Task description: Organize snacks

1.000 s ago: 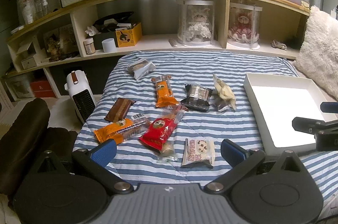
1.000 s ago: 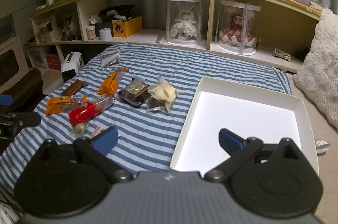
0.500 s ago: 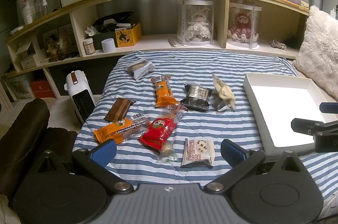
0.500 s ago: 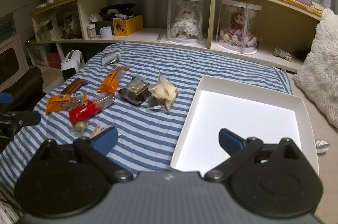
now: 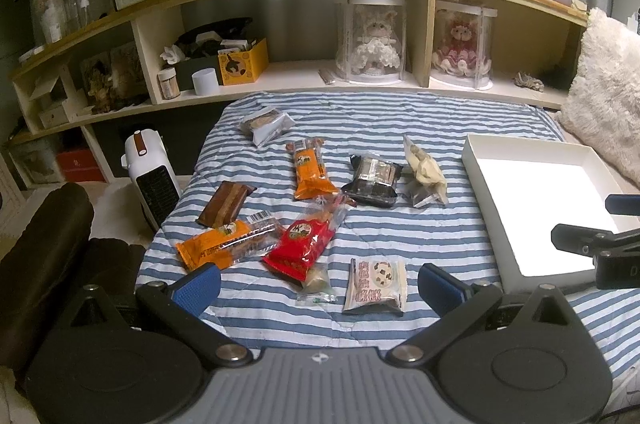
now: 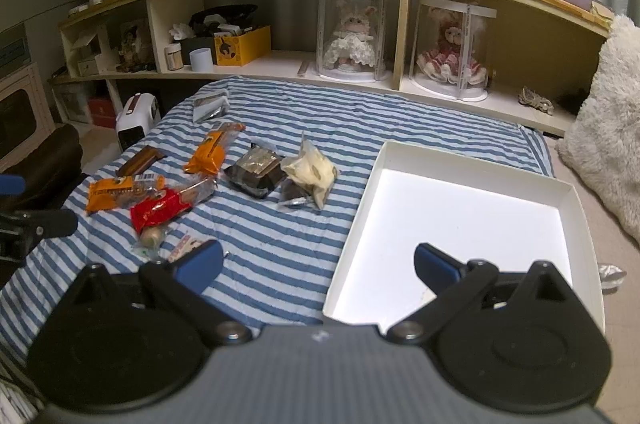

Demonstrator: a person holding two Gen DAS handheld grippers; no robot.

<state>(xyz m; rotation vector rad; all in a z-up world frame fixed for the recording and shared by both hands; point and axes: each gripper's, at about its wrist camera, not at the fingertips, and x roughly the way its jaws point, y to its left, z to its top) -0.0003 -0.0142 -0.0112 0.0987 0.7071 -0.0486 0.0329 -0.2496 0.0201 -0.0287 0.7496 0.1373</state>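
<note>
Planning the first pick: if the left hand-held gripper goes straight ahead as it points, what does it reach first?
Probably the white cookie packet, lying just ahead between its open fingers; depth is uncertain.

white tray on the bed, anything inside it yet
Nothing shows inside the white tray: its floor looks bare and glares bright. The right gripper covers its near left corner, so that part cannot be checked. All the snack packets, like the red packet, lie on the striped cover.

Left tool (image 5: 320, 286) fingers spread wide, empty; right tool (image 6: 318, 262) likewise, both level.
</note>
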